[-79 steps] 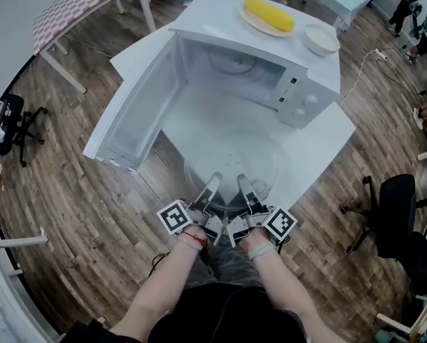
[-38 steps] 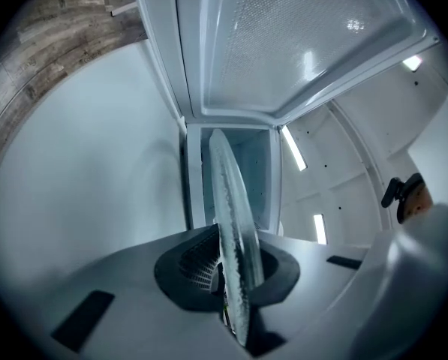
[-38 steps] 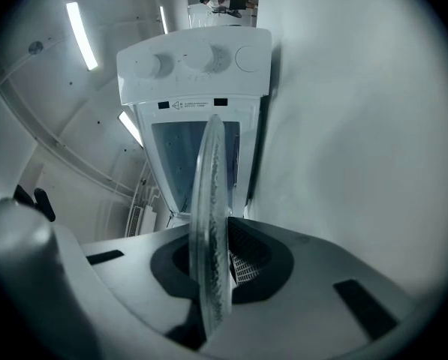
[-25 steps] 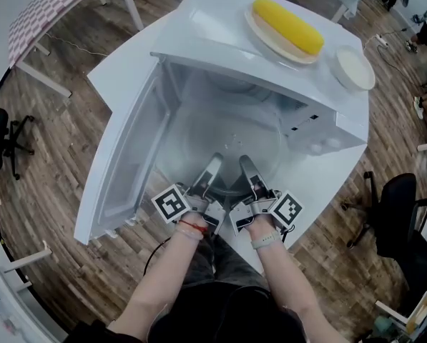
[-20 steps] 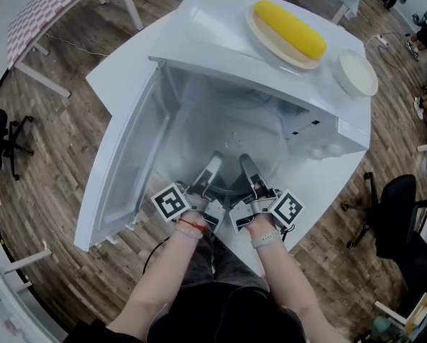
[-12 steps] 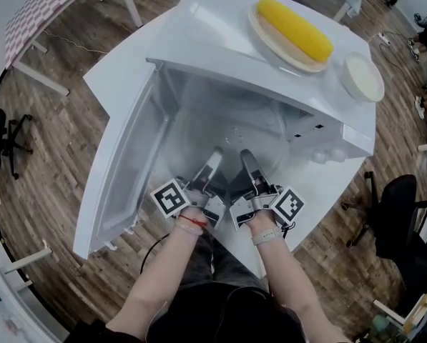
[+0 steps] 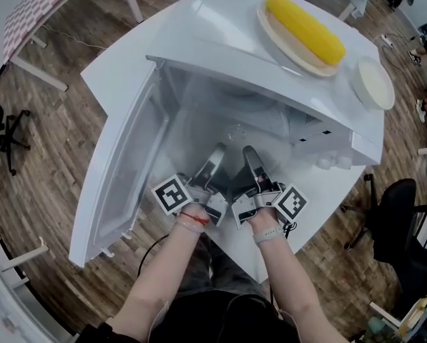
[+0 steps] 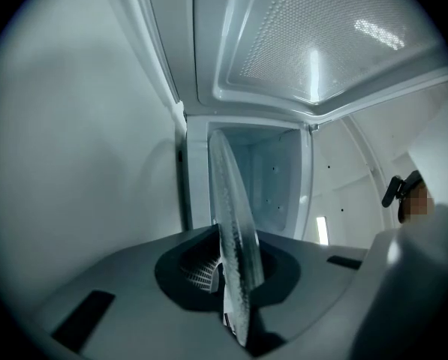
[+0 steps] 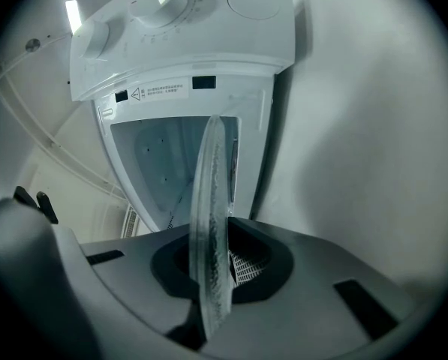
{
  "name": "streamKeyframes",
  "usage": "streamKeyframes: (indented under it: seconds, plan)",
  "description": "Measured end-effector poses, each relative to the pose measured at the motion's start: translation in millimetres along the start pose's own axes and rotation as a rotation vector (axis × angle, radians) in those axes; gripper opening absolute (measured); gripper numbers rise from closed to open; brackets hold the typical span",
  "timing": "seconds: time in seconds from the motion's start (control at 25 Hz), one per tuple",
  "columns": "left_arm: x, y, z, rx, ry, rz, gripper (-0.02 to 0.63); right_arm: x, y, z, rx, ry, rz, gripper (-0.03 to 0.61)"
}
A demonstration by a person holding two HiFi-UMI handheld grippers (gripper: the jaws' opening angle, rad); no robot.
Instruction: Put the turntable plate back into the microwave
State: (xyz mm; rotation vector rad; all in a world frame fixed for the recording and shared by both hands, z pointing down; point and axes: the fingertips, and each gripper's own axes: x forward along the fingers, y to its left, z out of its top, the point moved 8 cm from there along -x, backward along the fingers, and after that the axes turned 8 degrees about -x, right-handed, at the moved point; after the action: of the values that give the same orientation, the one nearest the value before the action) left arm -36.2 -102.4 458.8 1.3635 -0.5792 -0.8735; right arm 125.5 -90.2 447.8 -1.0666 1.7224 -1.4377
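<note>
Turntable plate (image 9: 211, 223), clear glass, edge tight between jaws of left gripper (image 7: 215, 156) and right gripper (image 7: 251, 157)

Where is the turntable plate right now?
In the head view, centre: the turntable plate is partway inside the open microwave, its near rim clamped by the left hand-held gripper and right hand-held gripper.

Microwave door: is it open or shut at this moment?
Open. The microwave door is swung out to the left, and the cavity shows behind the turntable plate held at its mouth.
</note>
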Motion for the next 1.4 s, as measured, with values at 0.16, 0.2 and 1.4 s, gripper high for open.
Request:
streamKeyframes:
  seconds: [0.16, 0.2, 1.4]
  plan:
    - [3, 1, 4, 0.016, 0.0, 0.005, 0.038, 5, -2, 2, 0.01, 0.001, 0.01, 0.037]
    - [4, 1, 3, 0.015, 0.002, 0.004, 0.038, 5, -2, 2, 0.013, 0.001, 0.01, 0.037]
    - [26, 3, 21, -0.094, 0.022, -0.042, 0.038, 31, -9, 19, 0.027, -0.016, -0.015, 0.037]
